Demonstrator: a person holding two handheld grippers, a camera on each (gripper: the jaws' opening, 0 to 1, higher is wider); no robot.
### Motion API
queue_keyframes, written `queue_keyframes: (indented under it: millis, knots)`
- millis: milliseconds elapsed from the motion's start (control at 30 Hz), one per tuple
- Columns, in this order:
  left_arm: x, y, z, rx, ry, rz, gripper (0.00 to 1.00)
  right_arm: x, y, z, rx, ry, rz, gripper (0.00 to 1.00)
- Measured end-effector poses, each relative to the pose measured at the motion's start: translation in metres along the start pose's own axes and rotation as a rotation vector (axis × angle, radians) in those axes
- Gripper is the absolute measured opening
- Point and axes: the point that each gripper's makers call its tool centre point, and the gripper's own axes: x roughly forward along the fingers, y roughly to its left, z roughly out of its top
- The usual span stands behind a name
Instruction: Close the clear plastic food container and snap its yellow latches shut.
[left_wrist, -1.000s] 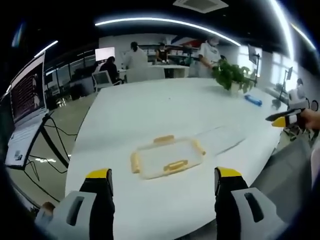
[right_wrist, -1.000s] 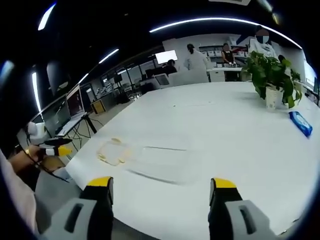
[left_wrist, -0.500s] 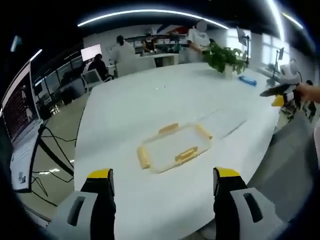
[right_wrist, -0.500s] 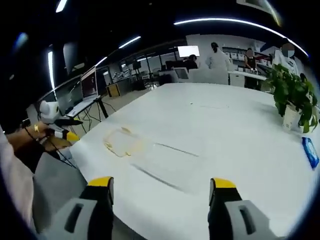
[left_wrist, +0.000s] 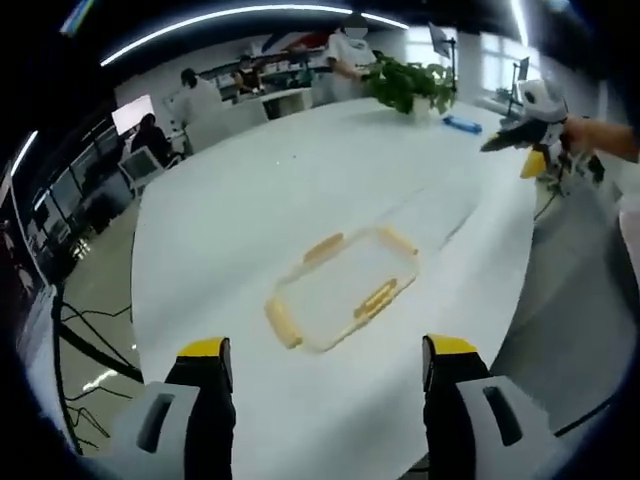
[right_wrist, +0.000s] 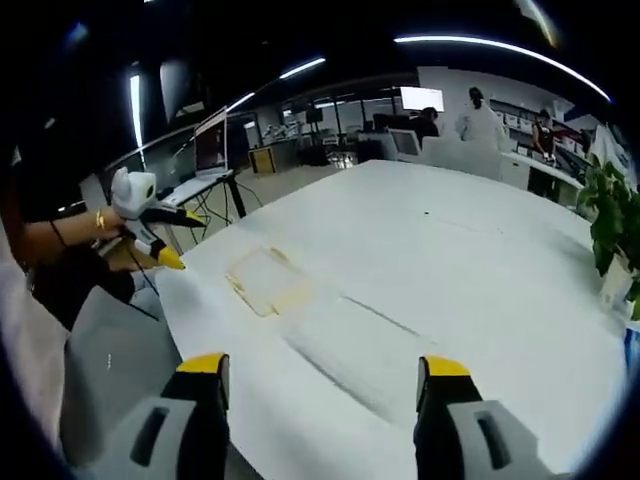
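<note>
A clear lid (left_wrist: 345, 290) with yellow latches on its sides lies flat on the white table (left_wrist: 230, 210); in the right gripper view the lid (right_wrist: 265, 282) is faint. Beside it stands the clear container base (right_wrist: 355, 345), barely visible; in the left gripper view the base (left_wrist: 432, 212) shows as faint lines right of the lid. My left gripper (left_wrist: 328, 352) is open, short of the lid, nothing between its jaws. My right gripper (right_wrist: 320, 365) is open in front of the base, also holding nothing. Each gripper shows in the other's view, hand-held off the table edge: right gripper (left_wrist: 525, 150), left gripper (right_wrist: 160, 240).
A potted plant (left_wrist: 405, 85) and a blue packet (left_wrist: 462, 124) sit at the far end of the table. Several people stand at desks (left_wrist: 260, 100) behind it. Monitors and cables (right_wrist: 210, 150) line the floor side. The table edge runs close to both grippers.
Both cameras have shifted and tilted, so the lid and base sit differently in each view. The lid and base lie where they were. Both grippers stay open.
</note>
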Motion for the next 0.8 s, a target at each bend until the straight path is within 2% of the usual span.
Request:
queue_keyframes:
  millis: [67,100,133,233,367,500,600,733,800]
  knots:
    - [0.005,0.001,-0.001,0.030,0.023,-0.016,0.74,0.008,0.003,0.004,-0.024,0.009,0.020,0.76]
    - [0.007,0.005,-0.002,0.061,0.043,-0.001,0.74,0.013,0.005,0.006,-0.038,0.012,0.033,0.76]
    - [0.009,0.007,-0.002,0.064,0.048,0.012,0.73,0.017,0.006,0.008,-0.046,0.014,0.040,0.76]
    - [0.015,0.008,0.000,0.076,0.050,-0.007,0.73,0.027,0.010,0.015,-0.079,0.023,0.064,0.76]
    - [0.024,0.015,-0.002,0.149,0.086,-0.023,0.72,0.039,0.015,0.027,-0.112,0.020,0.090,0.76]
    - [0.028,0.012,0.009,0.110,0.059,-0.069,0.72,0.053,0.020,0.032,-0.177,0.048,0.124,0.76]
    - [0.035,0.013,0.007,0.175,0.095,-0.091,0.72,0.068,0.026,0.037,-0.238,0.070,0.145,0.76]
    - [0.046,0.015,0.002,0.229,0.126,-0.115,0.72,0.084,0.034,0.043,-0.276,0.086,0.186,0.76]
    - [0.050,0.017,-0.002,0.289,0.156,-0.137,0.71,0.093,0.037,0.048,-0.295,0.097,0.201,0.76]
